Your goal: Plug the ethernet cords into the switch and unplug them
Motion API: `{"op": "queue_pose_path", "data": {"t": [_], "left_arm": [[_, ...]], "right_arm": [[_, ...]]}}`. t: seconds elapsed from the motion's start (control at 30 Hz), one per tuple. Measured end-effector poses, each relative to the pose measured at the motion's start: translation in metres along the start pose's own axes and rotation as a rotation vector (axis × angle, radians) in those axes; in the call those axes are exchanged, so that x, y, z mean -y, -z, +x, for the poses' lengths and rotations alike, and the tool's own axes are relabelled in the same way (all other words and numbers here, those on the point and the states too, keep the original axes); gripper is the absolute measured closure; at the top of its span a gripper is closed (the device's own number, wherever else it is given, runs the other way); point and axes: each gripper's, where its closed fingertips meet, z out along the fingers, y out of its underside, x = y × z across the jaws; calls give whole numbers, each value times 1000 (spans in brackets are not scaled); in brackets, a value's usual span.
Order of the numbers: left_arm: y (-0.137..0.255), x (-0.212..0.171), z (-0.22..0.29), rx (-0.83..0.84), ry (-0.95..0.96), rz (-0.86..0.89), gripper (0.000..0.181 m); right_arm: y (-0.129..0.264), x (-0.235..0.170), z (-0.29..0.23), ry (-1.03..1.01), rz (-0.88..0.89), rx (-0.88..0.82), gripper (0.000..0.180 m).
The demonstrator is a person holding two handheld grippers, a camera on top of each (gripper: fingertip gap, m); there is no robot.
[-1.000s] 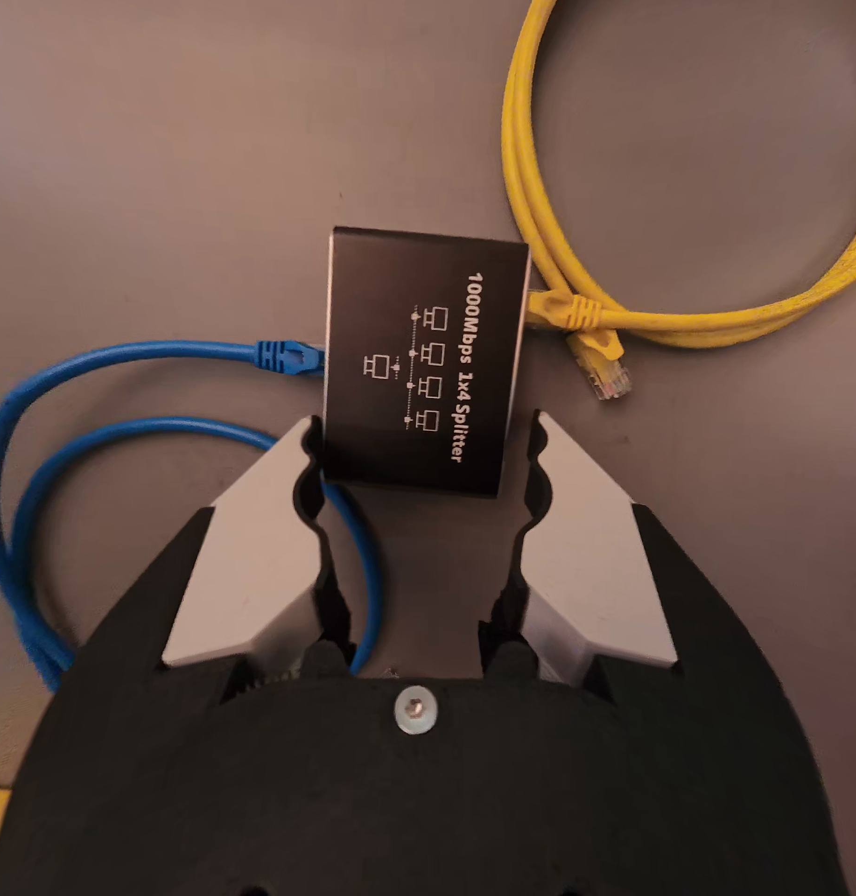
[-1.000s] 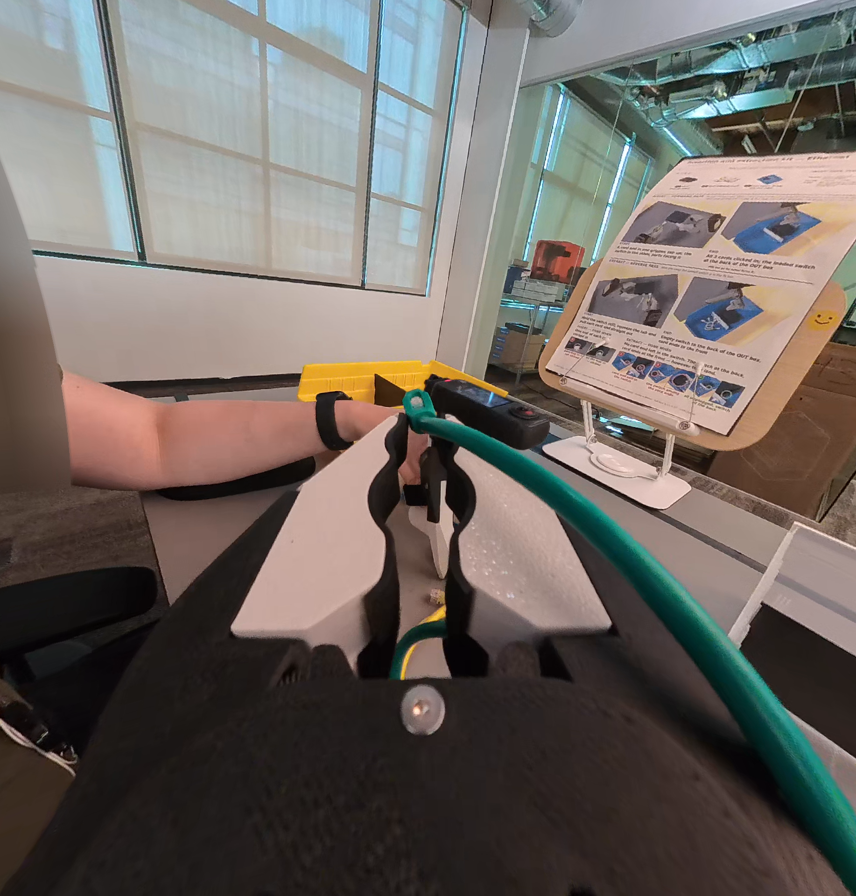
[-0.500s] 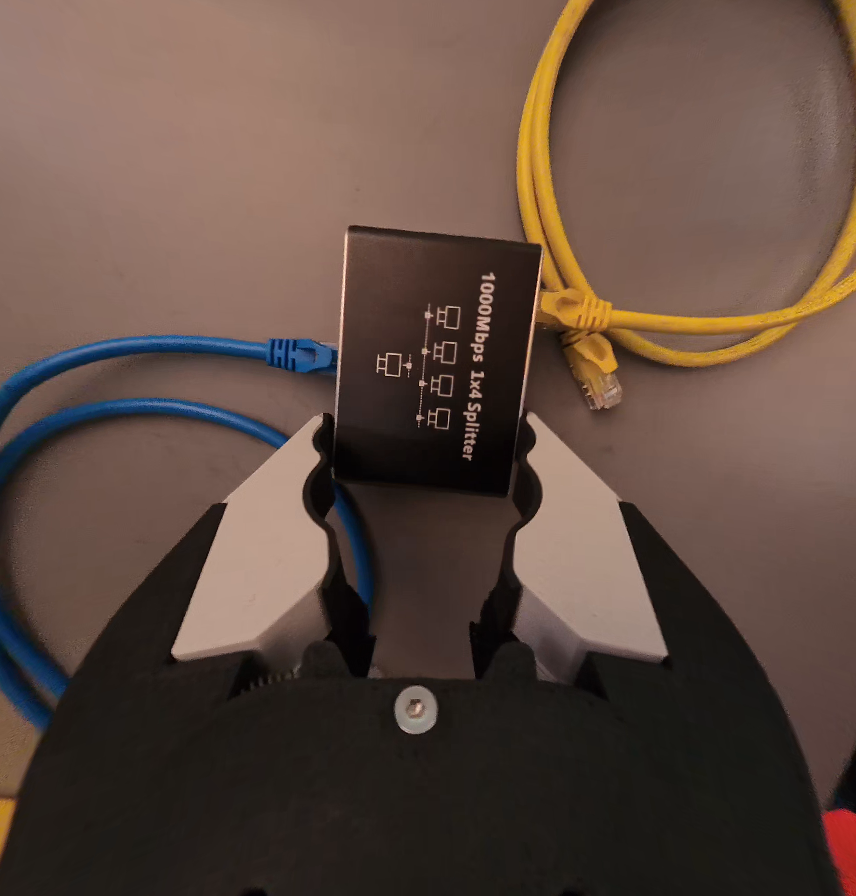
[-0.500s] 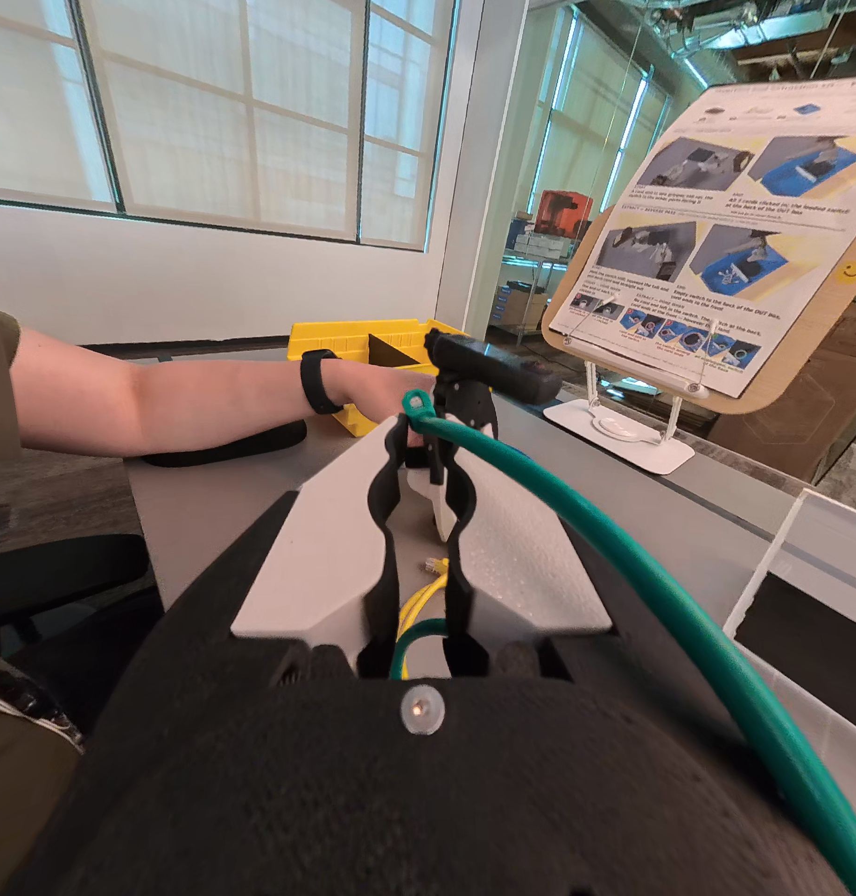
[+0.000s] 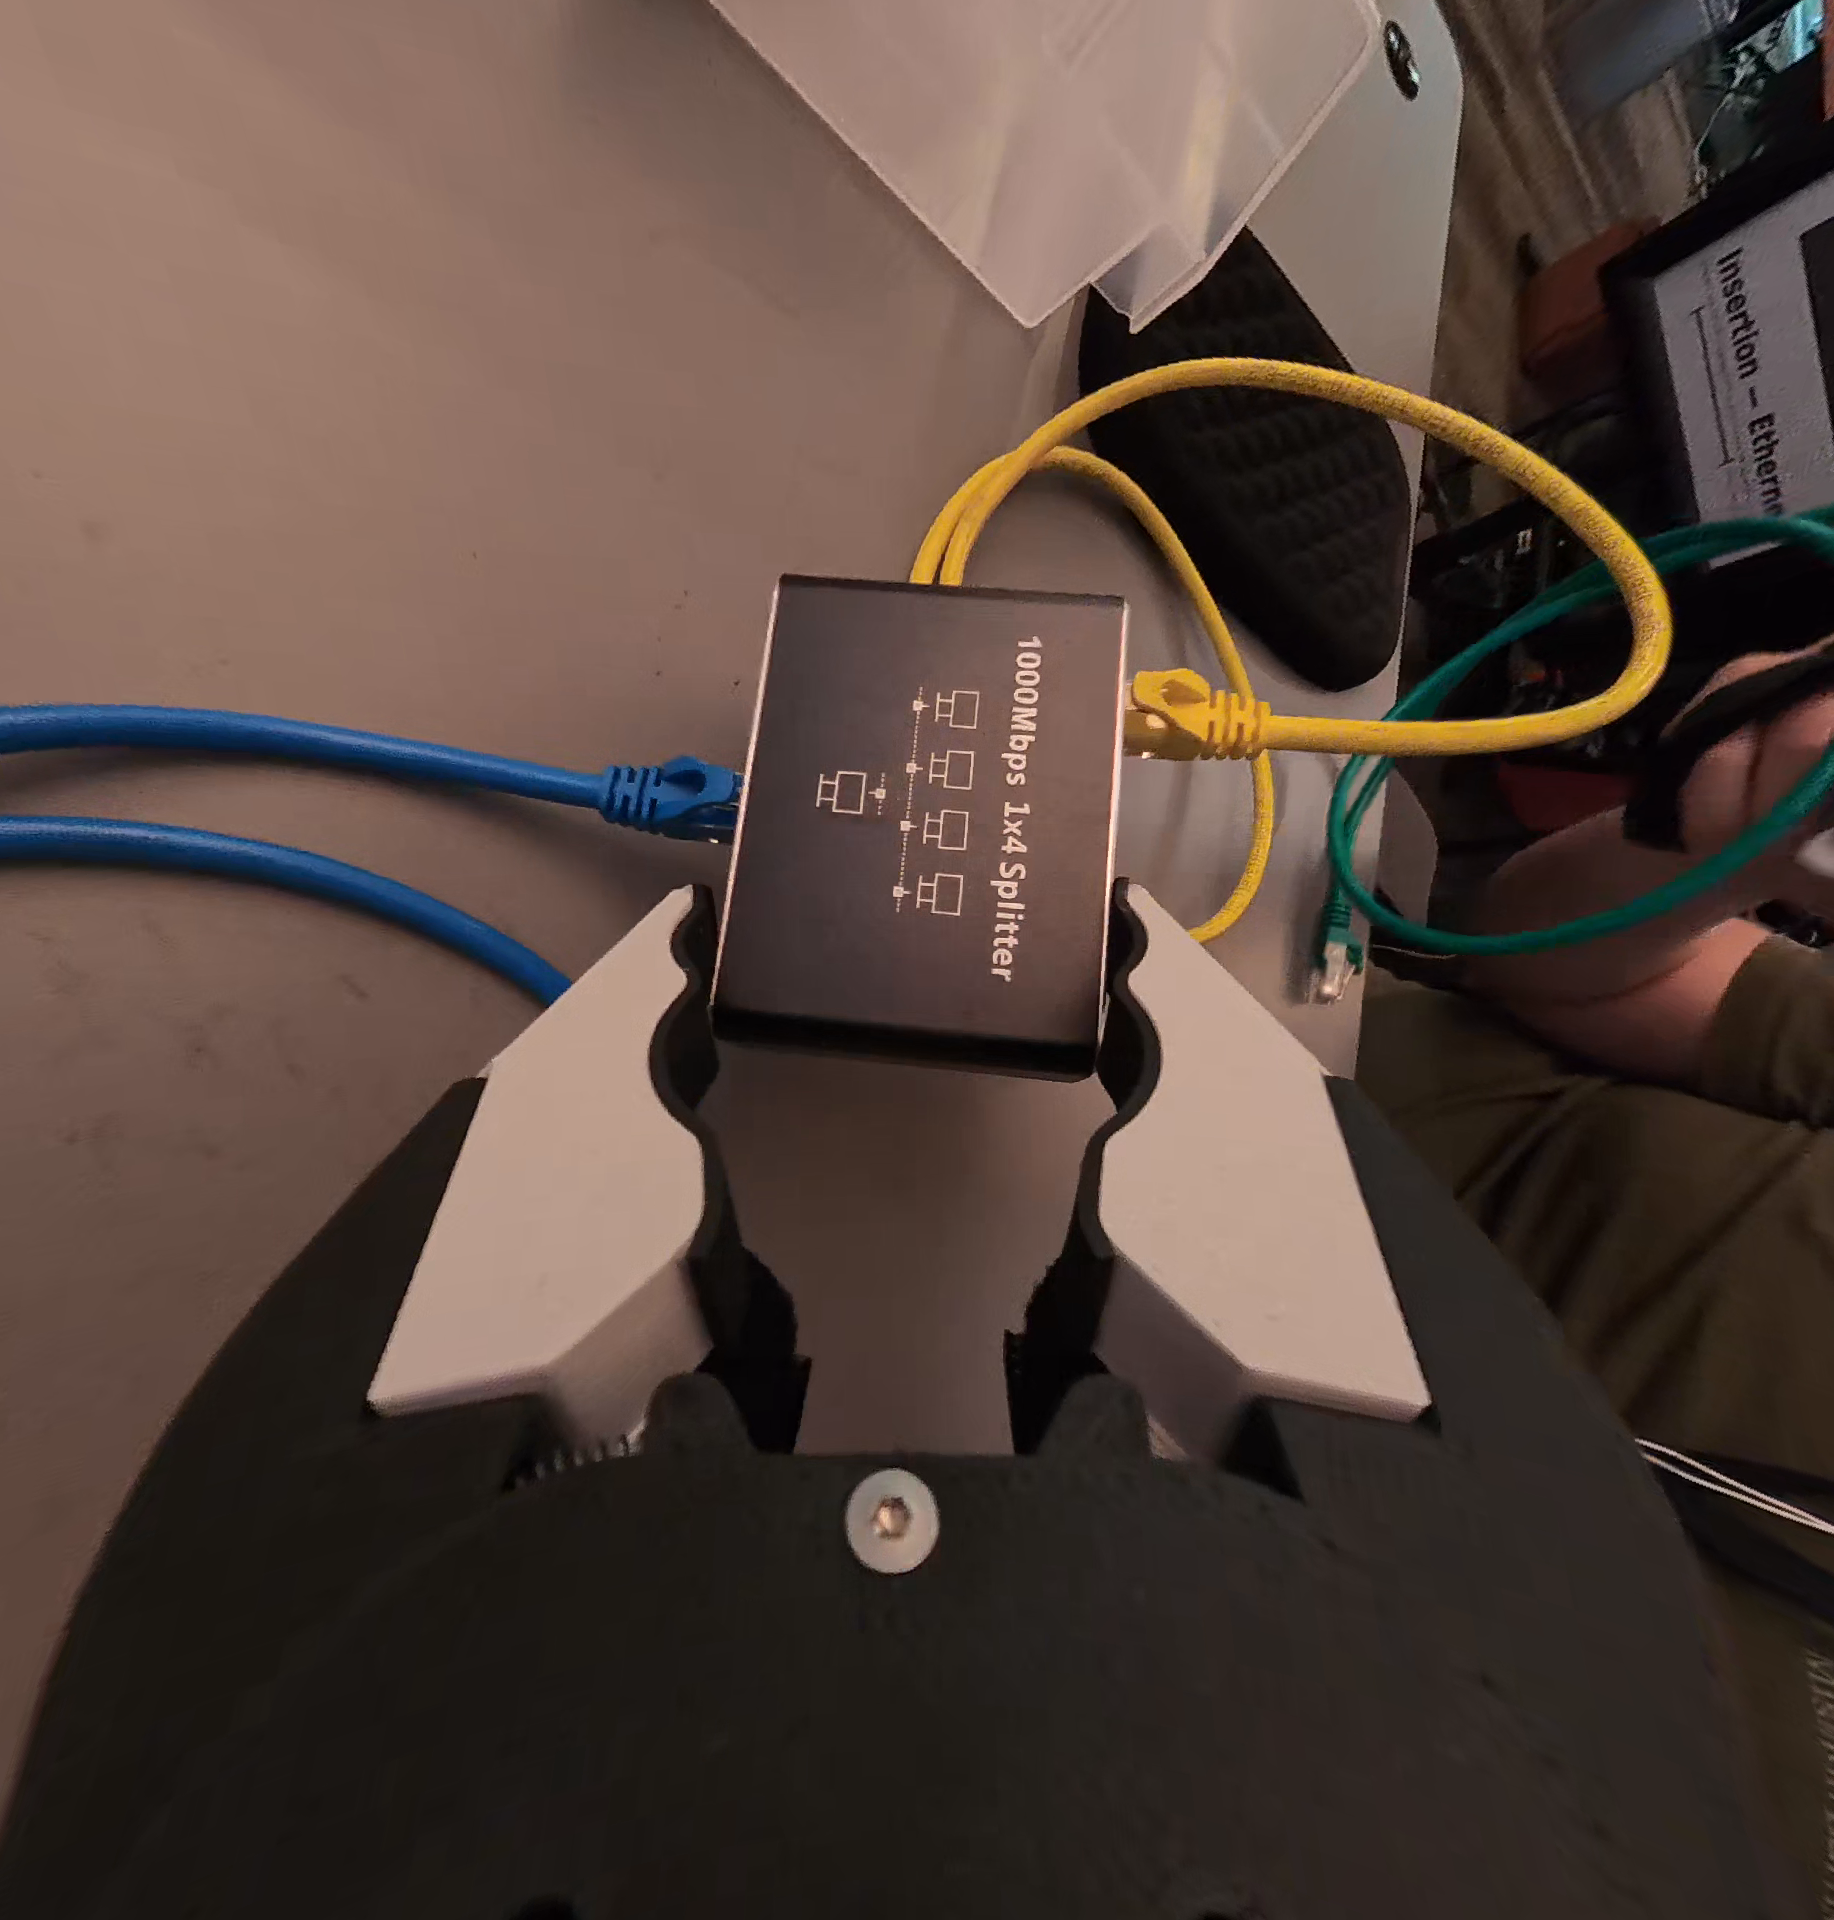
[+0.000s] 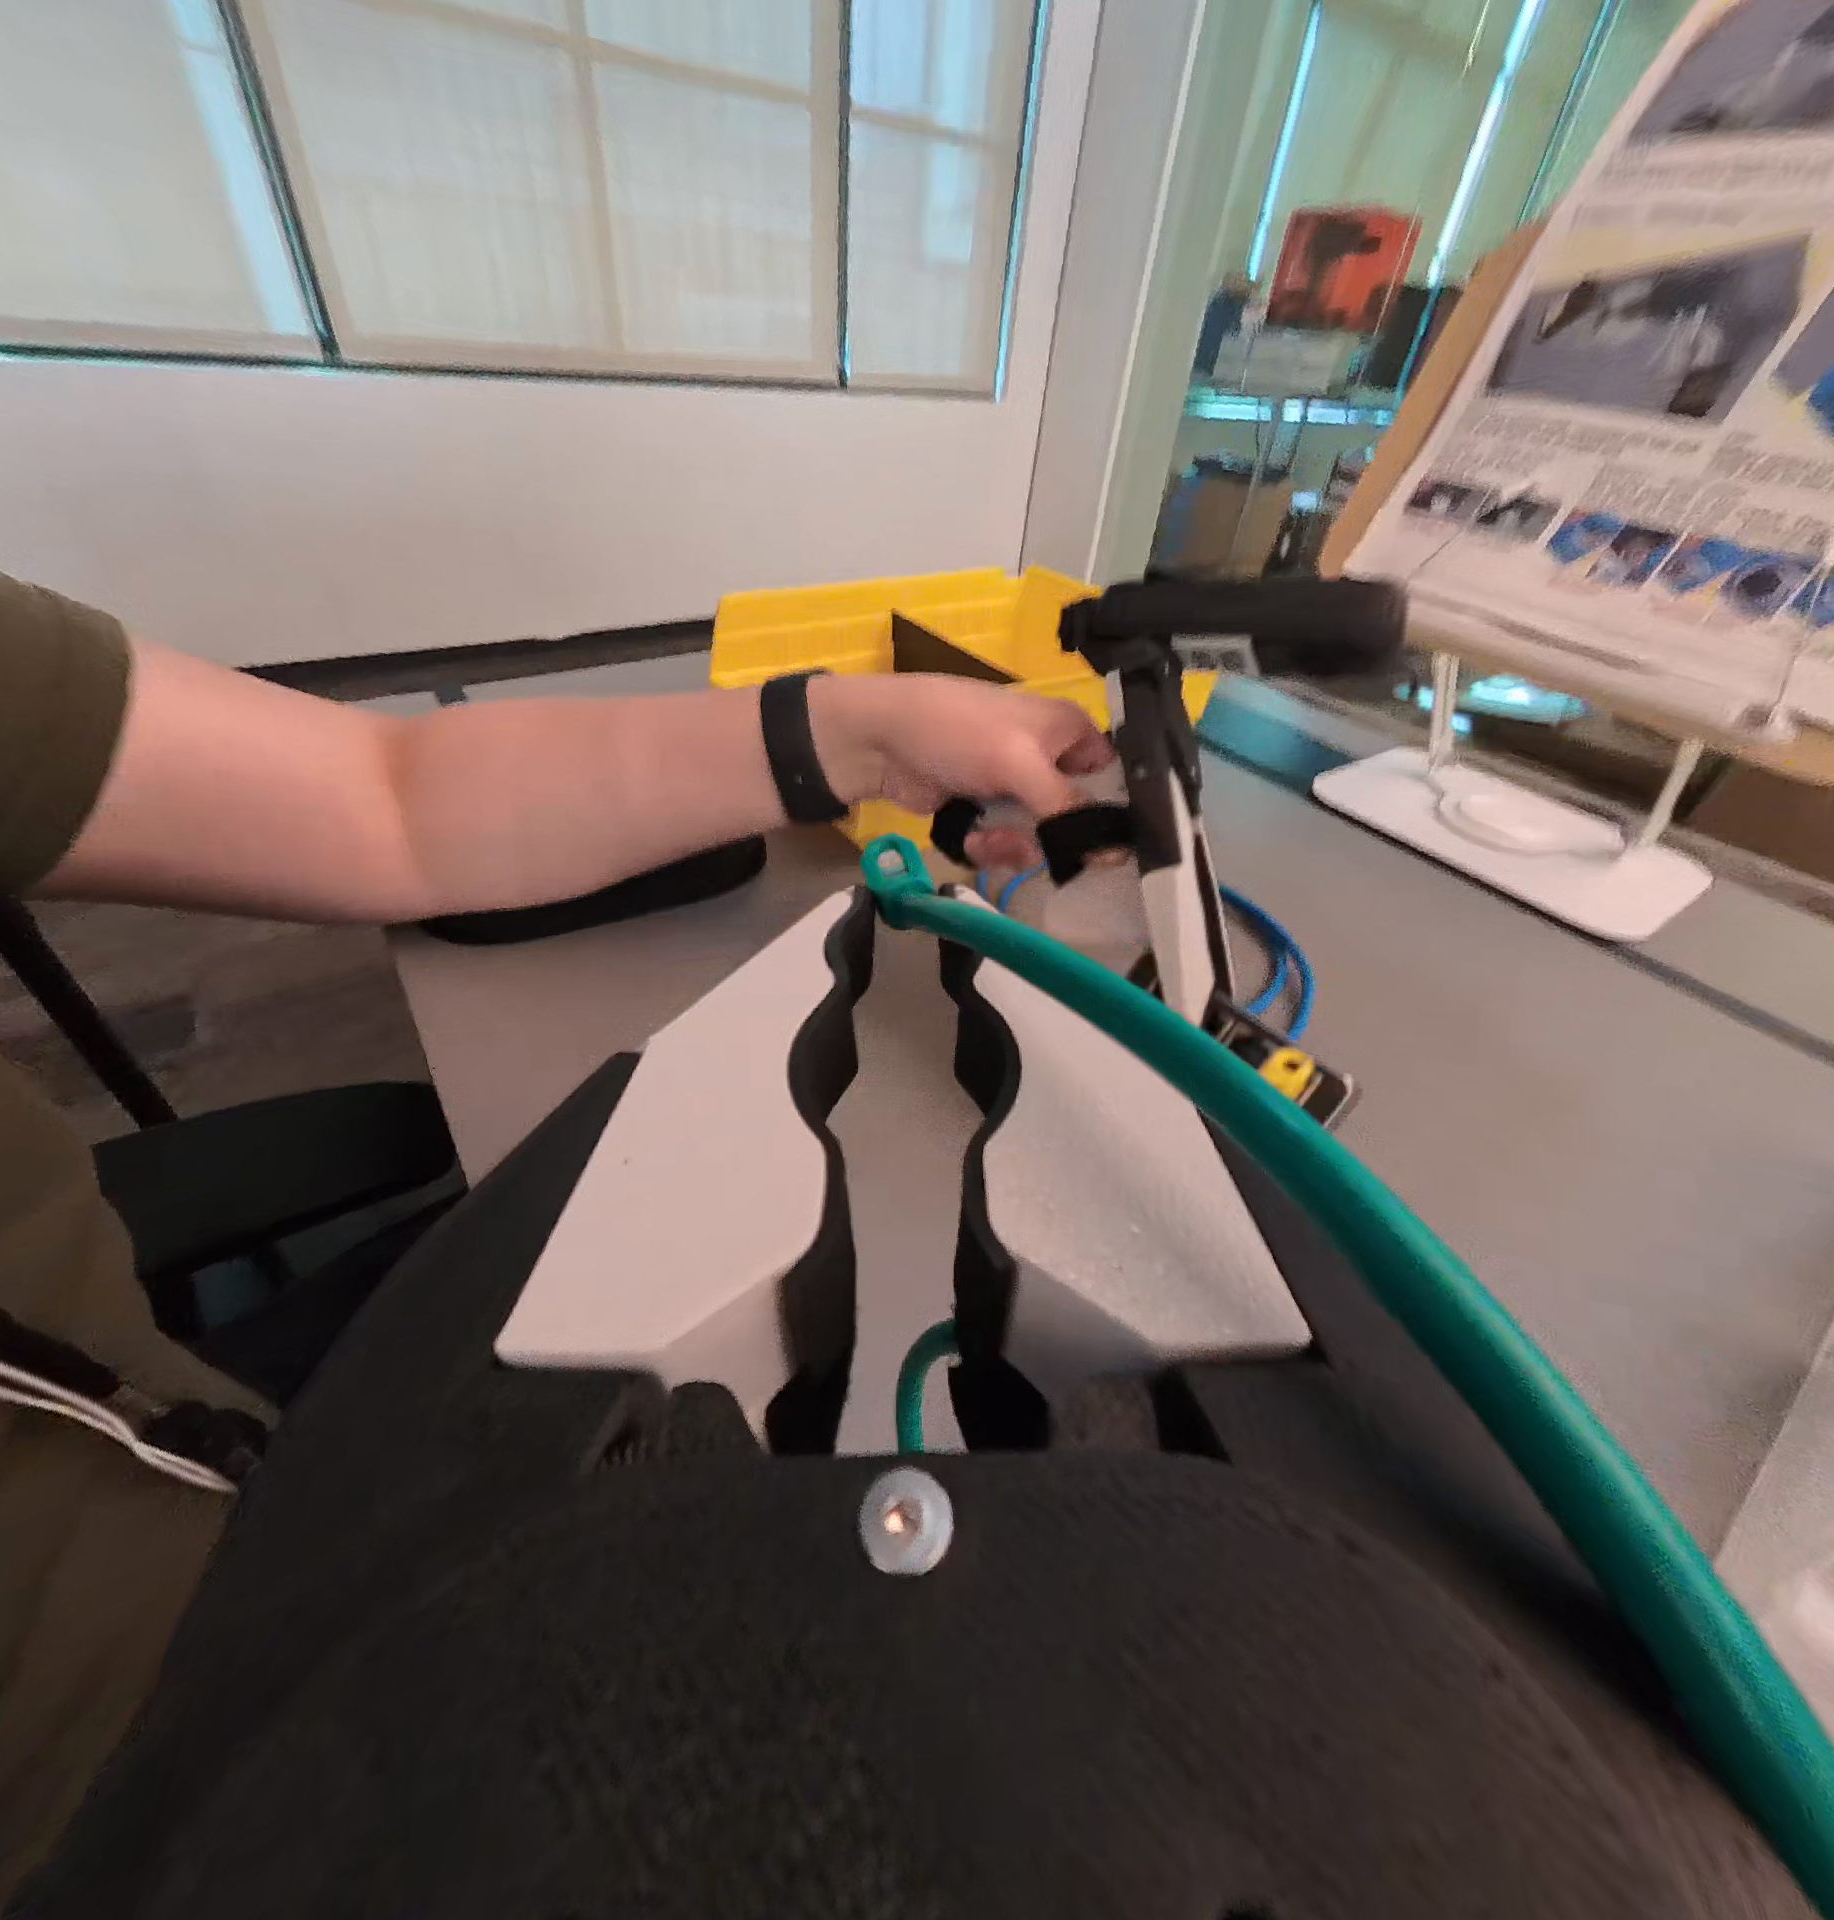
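My left gripper (image 5: 902, 935) is shut on the near end of the black switch (image 5: 923, 821), one finger on each side. A blue cord's plug (image 5: 674, 795) sits in the switch's left side. A yellow cord's plug (image 5: 1183, 717) sits in its right side. My right gripper (image 6: 902, 904) is shut on a green cord's plug (image 6: 892, 862) at its fingertips, and the cord (image 6: 1412, 1226) trails back over the right finger. In the left wrist view the green cord (image 5: 1515, 935) loops at the right with a loose plug (image 5: 1334, 945) hanging. The right wrist view shows the left gripper (image 6: 1173, 914) on the switch (image 6: 1277, 1060) just ahead.
A clear plastic bin (image 5: 1048, 125) and a black wrist pad (image 5: 1245, 488) lie beyond the switch near the table edge (image 5: 1391, 727). A yellow bin (image 6: 892, 634) and an instruction board on a white stand (image 6: 1619, 416) stand farther off. A person's forearm (image 6: 477, 790) reaches across.
My left jaws have closed on the switch, and it has moved with its cords toward the table edge. My right gripper with the green cord has come nearer the left gripper.
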Motion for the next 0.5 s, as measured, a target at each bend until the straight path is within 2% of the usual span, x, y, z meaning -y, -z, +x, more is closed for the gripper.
{"op": "queue_pose_path", "data": {"t": [0.07,0.27,0.37,0.5], "left_arm": [[1,1,2,-12,12,9,107],[0,7,11,-45,54,42,107],[-3,10,18,-66,67,62,107],[-5,15,22,-93,94,97,107]], "right_arm": [[-13,-20,4,-21,-69,-64,168],[-26,-58,65,72,-107,-487,169],[-29,-65,85,114,-113,-587,169],[-31,-65,101,78,-78,-622,169]]}}
